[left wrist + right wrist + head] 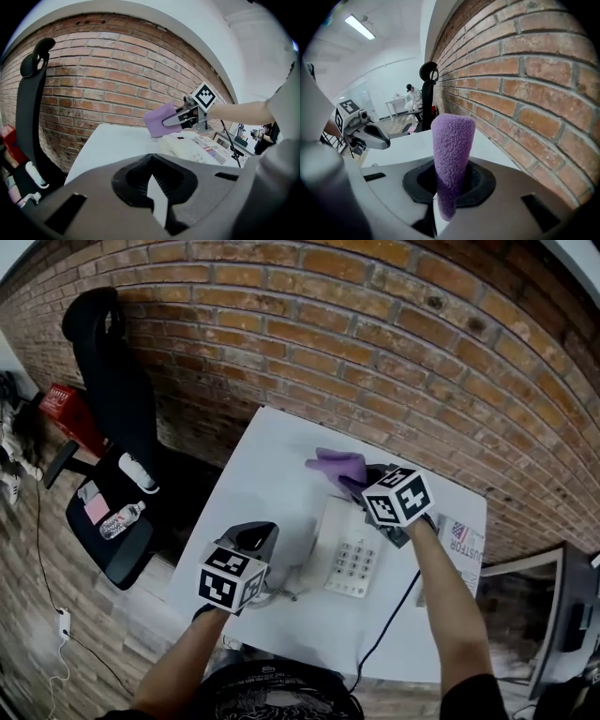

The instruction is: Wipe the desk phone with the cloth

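A white desk phone (345,557) lies on the white table (267,465), keypad up. The purple cloth (337,467) is pinched in my right gripper (354,482), which hangs over the phone's far end; the cloth sticks out past the jaws toward the brick wall. In the right gripper view the cloth (451,154) stands rolled between the shut jaws. My left gripper (257,534) hovers over the table just left of the phone, jaws closed to a thin slit with nothing in them. The left gripper view shows the cloth (159,119), the right gripper (177,119) and the phone (192,147).
A brick wall (394,343) runs along the table's far edge. A black office chair (112,427) with a bottle (122,519) on its seat stands to the left. A printed leaflet (460,542) lies at the table's right; a black cable (389,624) trails off the front.
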